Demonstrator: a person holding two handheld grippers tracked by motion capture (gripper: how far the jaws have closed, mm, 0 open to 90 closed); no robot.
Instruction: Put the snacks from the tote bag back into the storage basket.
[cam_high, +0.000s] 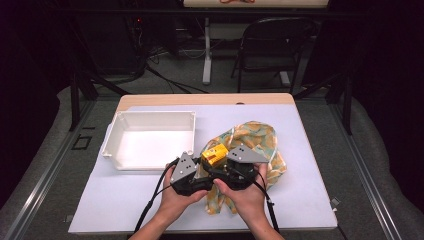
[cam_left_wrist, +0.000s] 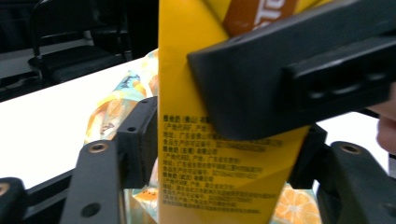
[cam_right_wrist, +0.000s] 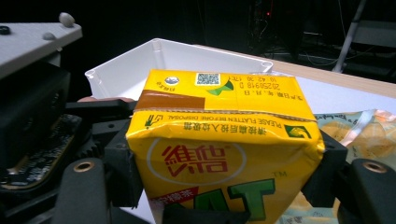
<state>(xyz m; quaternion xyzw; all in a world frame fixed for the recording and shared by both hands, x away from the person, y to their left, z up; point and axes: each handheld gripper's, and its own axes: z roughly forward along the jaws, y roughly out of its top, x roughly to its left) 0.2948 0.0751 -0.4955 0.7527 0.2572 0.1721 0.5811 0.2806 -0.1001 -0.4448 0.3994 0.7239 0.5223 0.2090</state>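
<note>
Yellow drink carton (cam_high: 215, 155), passed between two tools above the counter (cam_high: 310, 200)
Right tool (cam_right_wrist: 229, 186) clamps its sides; left tool (cam_left_wrist: 224, 149) brackets it, grip uncertain; carton over patterned bag (cam_high: 252, 137); white bin (cam_high: 150, 140) beside, unfilled; handover midway, placing left

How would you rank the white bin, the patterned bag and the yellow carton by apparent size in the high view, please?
1. White bin, largest.
2. Patterned bag, partly hidden by the grippers, so less sure.
3. Yellow carton, smallest, also partly hidden.
</note>
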